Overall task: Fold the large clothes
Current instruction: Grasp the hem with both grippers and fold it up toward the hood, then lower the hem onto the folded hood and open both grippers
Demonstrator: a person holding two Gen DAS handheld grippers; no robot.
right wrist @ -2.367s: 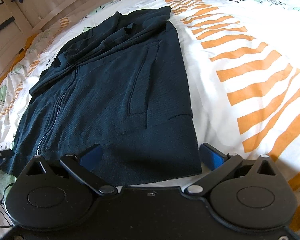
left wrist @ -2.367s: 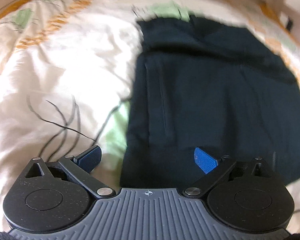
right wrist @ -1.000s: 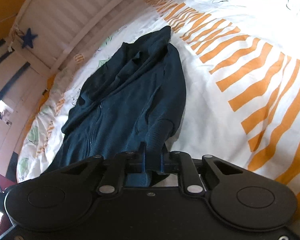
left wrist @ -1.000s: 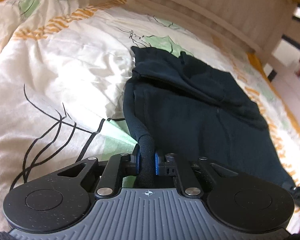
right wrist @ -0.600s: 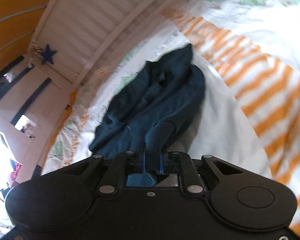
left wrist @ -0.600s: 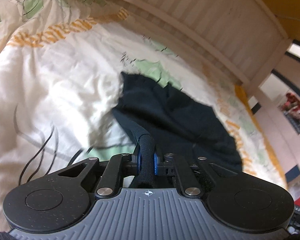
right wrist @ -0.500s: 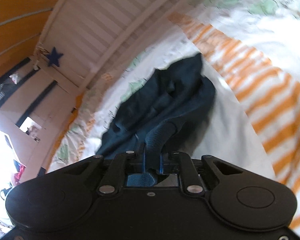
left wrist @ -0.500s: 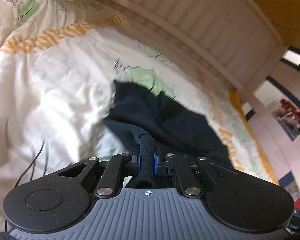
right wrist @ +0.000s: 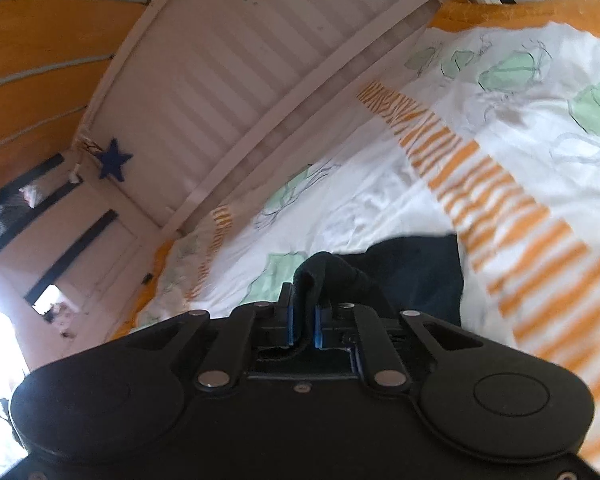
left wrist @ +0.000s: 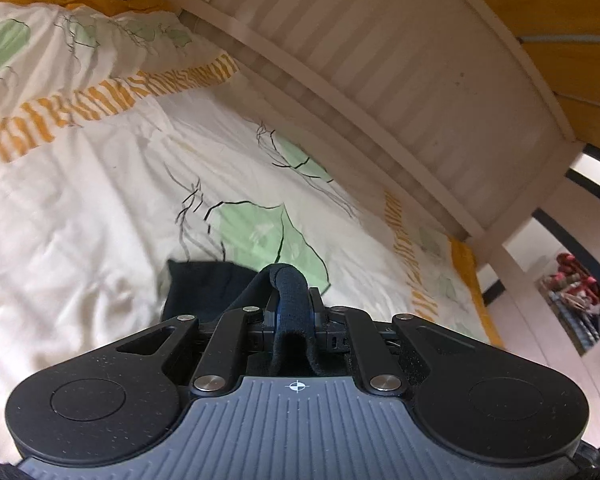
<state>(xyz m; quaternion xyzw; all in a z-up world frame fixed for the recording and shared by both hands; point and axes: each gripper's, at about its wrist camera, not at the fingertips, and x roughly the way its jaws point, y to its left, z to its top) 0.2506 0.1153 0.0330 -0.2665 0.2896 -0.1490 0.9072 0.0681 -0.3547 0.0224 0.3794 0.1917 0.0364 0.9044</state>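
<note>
Navy hoodie [left wrist: 216,288] pinched by L tool [left wrist: 293,312] & R tool [right wrist: 305,322]

Matt dark knit jacket [left wrist: 292,292], crumpled cotton duvet [left wrist: 80,200], painted wooden headboard [left wrist: 380,72]

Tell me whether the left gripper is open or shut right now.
Shut. The left gripper has its blue fingers pressed on a roll of the dark jacket that bulges up between them.
</note>
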